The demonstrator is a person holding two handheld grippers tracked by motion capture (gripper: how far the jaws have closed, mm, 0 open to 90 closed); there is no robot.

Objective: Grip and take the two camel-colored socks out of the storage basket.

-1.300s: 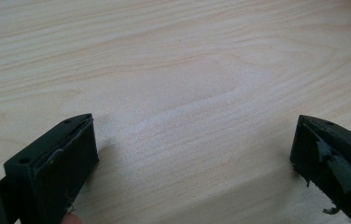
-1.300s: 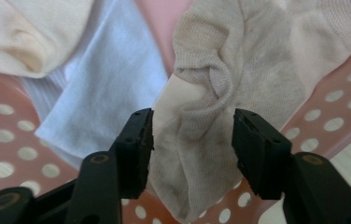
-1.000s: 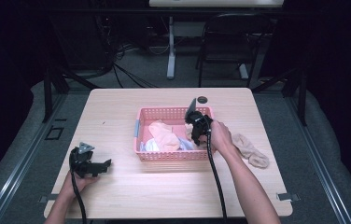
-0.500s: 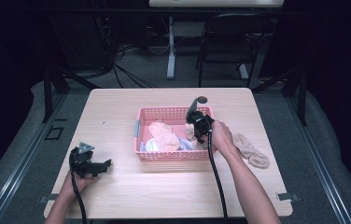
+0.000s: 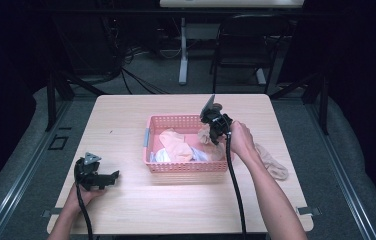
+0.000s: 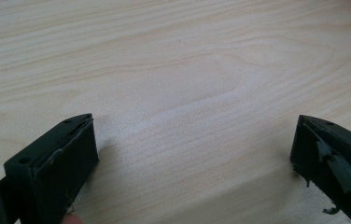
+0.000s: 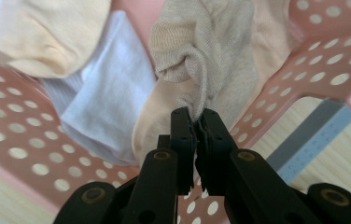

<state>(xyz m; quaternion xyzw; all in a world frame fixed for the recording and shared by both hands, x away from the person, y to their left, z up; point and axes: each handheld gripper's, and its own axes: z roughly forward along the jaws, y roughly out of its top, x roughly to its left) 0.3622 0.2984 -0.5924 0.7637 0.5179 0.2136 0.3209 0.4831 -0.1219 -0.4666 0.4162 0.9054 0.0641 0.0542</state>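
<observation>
Wooden table [image 5: 126,115] amid dark room

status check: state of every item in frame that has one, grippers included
left gripper: open, nothing between its fingers, low over bare table.
right gripper: shut on a beige sock, above the basket's right end.
beige sock: pinched by a fold, bunched, hanging over the basket.
pink basket: upright, holding several light-coloured socks in a loose heap.
tan sock: lying flat on the table right of the basket.

Dark room beyond the pale wooden table [image 5: 126,115]: grey floor [image 5: 156,80], black chair [image 5: 246,47], tangled cables [image 5: 126,60].
</observation>
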